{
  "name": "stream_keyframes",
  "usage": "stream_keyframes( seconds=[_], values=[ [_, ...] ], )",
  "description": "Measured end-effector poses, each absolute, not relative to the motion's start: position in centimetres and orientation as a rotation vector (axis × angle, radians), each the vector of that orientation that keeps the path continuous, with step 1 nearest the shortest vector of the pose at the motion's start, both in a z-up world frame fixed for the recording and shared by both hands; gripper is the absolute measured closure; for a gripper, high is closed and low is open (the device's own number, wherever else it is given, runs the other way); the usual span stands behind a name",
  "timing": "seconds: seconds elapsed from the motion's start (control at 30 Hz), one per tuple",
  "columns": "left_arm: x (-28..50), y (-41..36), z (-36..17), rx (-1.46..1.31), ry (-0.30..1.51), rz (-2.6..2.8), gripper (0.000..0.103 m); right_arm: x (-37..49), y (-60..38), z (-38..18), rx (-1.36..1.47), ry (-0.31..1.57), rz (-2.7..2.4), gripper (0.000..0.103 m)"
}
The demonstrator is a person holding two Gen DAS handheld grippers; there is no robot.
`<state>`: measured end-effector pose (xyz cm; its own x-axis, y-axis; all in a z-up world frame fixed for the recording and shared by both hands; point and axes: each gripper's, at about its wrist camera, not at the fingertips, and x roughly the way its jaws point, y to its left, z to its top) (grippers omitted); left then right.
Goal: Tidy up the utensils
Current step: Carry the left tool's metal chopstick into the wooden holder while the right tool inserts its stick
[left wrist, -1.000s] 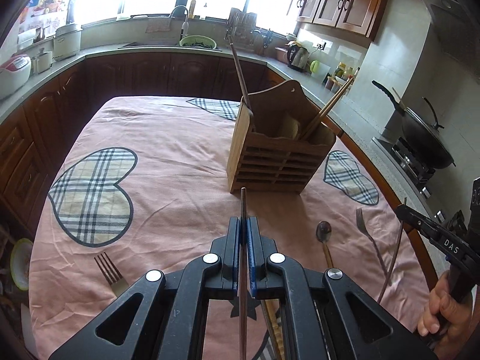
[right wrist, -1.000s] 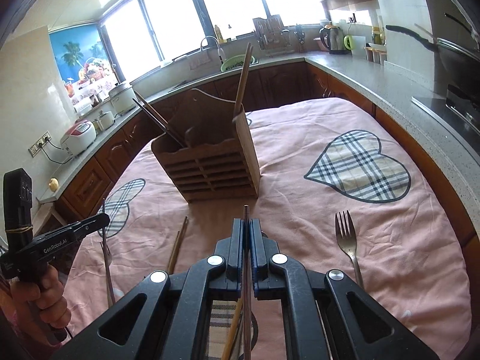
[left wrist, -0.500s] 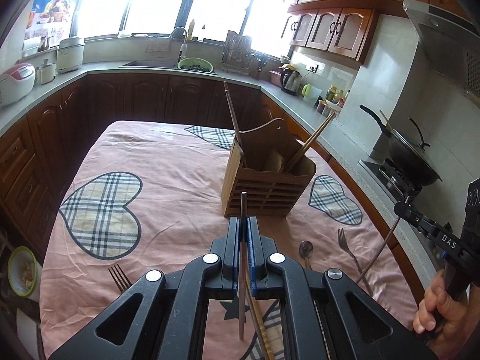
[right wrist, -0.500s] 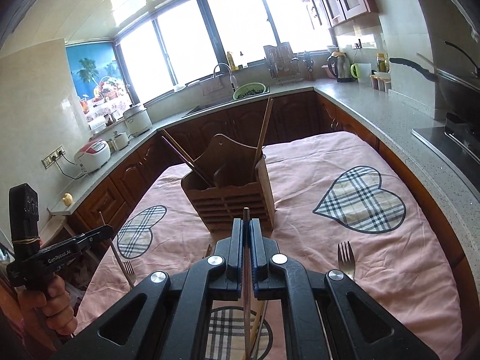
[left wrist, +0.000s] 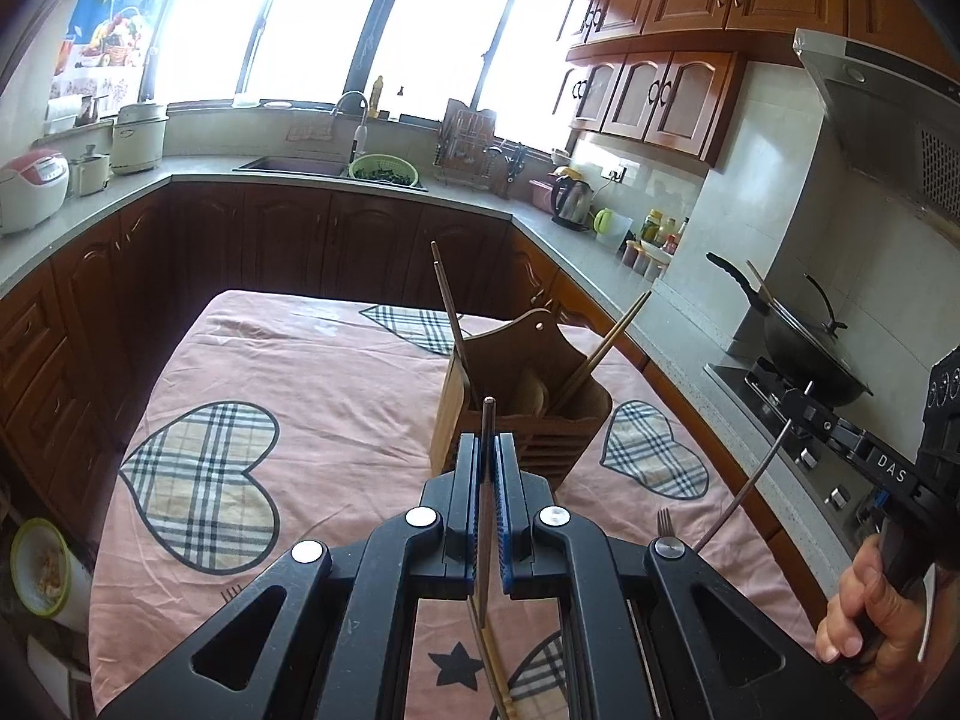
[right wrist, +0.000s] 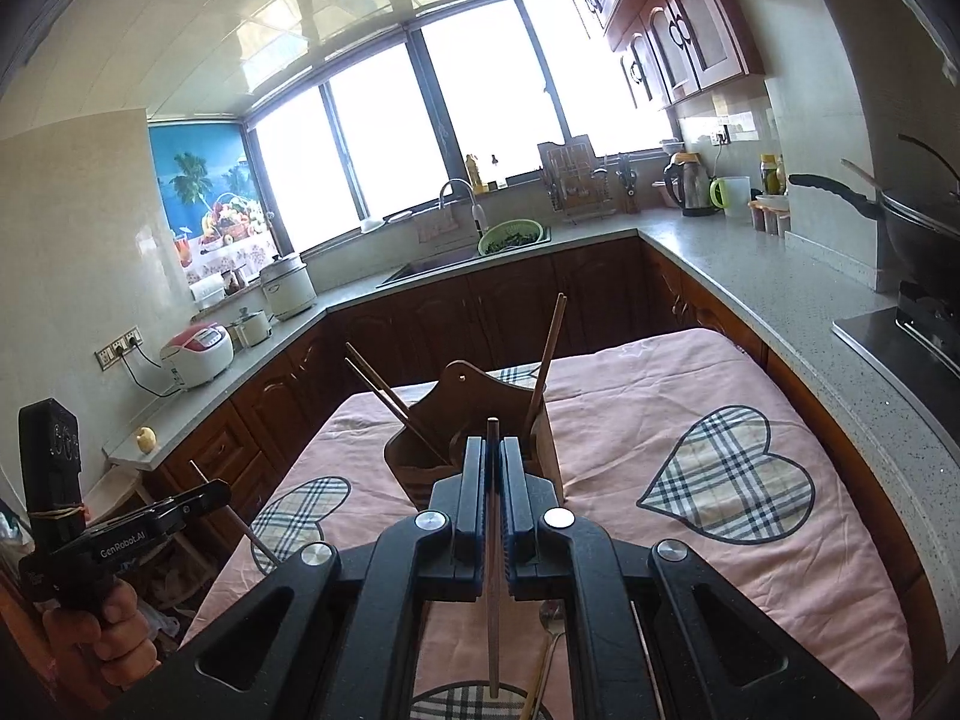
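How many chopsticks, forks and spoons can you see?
Chopsticks: 6 (3 in the holder, 2 held, at least 1 on the table)
Forks: 2
Spoons: 1
Total: 9

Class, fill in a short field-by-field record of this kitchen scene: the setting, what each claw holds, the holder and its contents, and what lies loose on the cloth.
setting: table with pink heart-print cloth
left claw: shut on a dark chopstick
right claw: shut on a dark chopstick
holder: wooden utensil holder, upright on the cloth
in holder: several chopsticks, leaning
loose on cloth: fork, spoon
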<state>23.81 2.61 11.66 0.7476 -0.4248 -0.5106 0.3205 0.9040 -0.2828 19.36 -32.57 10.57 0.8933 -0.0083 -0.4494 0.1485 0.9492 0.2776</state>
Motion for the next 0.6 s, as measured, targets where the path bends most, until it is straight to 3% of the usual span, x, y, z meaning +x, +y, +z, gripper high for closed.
stream_keyframes(
  seconds=[0.6],
  values=[
    [26.3,2.6,12.4,-0.205,0.570,-0.410,0.100,21.7,-33.5,11.2,0.325,0.422,-0.074,0.099]
  ],
)
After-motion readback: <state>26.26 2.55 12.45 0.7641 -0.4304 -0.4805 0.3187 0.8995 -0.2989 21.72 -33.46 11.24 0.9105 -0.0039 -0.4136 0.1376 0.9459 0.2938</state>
